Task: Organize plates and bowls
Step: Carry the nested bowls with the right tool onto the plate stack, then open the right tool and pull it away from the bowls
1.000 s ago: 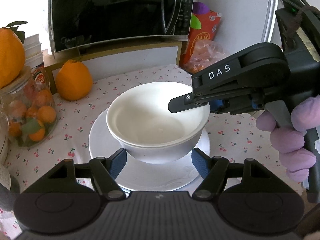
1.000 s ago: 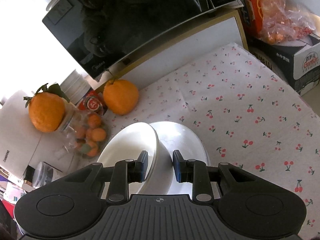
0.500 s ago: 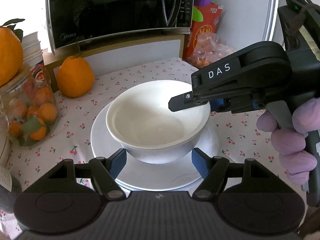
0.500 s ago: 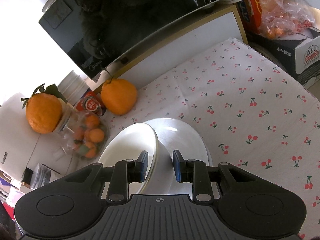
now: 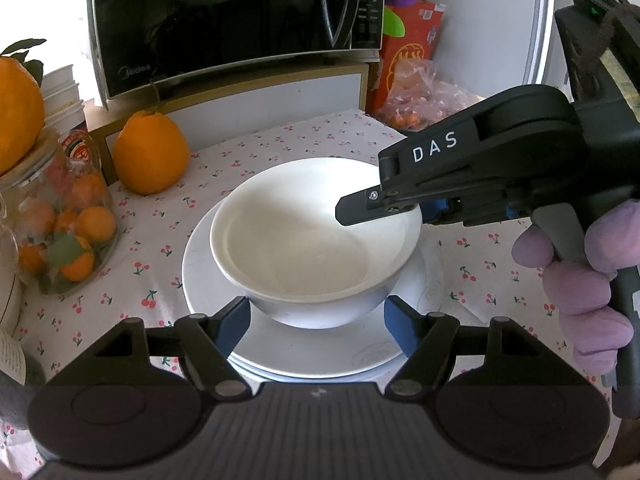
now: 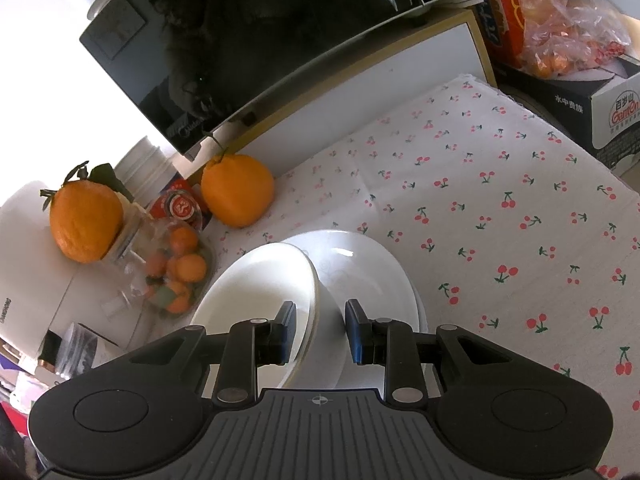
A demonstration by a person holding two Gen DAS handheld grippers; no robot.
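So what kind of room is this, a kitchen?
Probably a home kitchen or dining corner. There's a microwave on a low shelf, a white bowl sitting on stacked plates, and big oranges on a table with a cherry-print tablecloth.

The bowl [image 5: 316,240] is sitting on the plates [image 5: 320,344]; left of the bowl the jar [image 5: 60,232] is standing, behind it the microwave [image 5: 236,20].

Plate [image 5: 320,354] stack's near edge, hidden behind left tongs [image 5: 318,326].
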